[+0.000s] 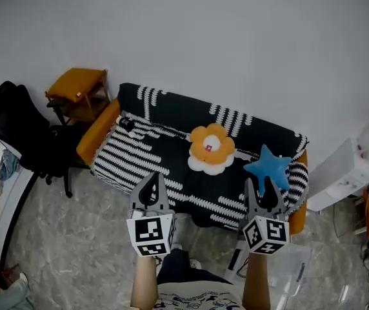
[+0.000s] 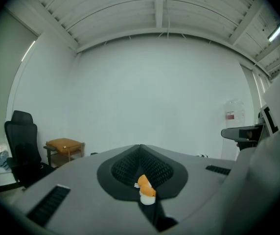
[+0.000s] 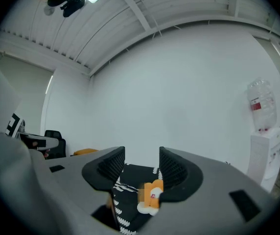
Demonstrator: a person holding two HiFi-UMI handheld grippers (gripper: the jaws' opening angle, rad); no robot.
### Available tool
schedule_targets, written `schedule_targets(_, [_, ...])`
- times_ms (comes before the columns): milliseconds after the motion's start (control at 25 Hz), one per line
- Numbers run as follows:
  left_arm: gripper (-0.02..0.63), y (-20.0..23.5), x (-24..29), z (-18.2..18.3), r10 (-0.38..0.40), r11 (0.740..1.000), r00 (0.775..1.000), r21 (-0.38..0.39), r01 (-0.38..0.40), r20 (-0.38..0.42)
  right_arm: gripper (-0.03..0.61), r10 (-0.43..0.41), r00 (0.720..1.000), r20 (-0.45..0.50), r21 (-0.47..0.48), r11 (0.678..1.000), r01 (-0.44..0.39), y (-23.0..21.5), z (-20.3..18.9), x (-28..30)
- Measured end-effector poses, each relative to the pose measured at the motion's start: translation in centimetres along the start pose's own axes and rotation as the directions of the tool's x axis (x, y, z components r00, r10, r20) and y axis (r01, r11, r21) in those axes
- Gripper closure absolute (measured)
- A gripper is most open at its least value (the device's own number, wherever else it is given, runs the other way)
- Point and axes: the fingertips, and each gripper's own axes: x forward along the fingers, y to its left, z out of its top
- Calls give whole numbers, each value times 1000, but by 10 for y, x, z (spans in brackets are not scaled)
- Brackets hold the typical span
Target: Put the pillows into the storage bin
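Note:
An orange flower pillow (image 1: 211, 148) and a blue star pillow (image 1: 269, 167) lie on a sofa (image 1: 165, 166) with a black-and-white striped cover. Both grippers are held in the air in front of the sofa, apart from the pillows. My left gripper (image 1: 152, 178) is shut with nothing in it; in its own view the closed jaws (image 2: 141, 148) leave only a sliver of the flower pillow (image 2: 145, 186) showing. My right gripper (image 1: 260, 185) is open and empty, and between its jaws (image 3: 142, 153) I see the flower pillow (image 3: 153, 196). A clear storage bin (image 1: 292, 268) stands on the floor at the lower right.
A black office chair (image 1: 23, 134) and a wooden stool with an orange cushion (image 1: 78, 86) stand left of the sofa. A white water dispenser (image 1: 346, 173) with its bottle (image 3: 260, 104) stands to the right. The floor is grey marble tile.

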Motion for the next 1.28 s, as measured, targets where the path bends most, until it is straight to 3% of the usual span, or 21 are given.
schedule_targets(360, [600, -1, 113, -8, -54, 999, 998, 3, 54, -16, 347, -54, 998, -22, 23, 998, 55, -35, -16, 91])
schedule_targets(920, [600, 34, 359, 16, -140, 990, 989, 23, 142, -52, 347, -147, 988, -54, 68, 986, 150, -82, -18, 312])
schedule_targets(1280, [600, 44, 469, -3, -192, 980, 974, 19, 196, -119, 341, -208, 967, -149, 75, 972, 221, -111, -56, 400])
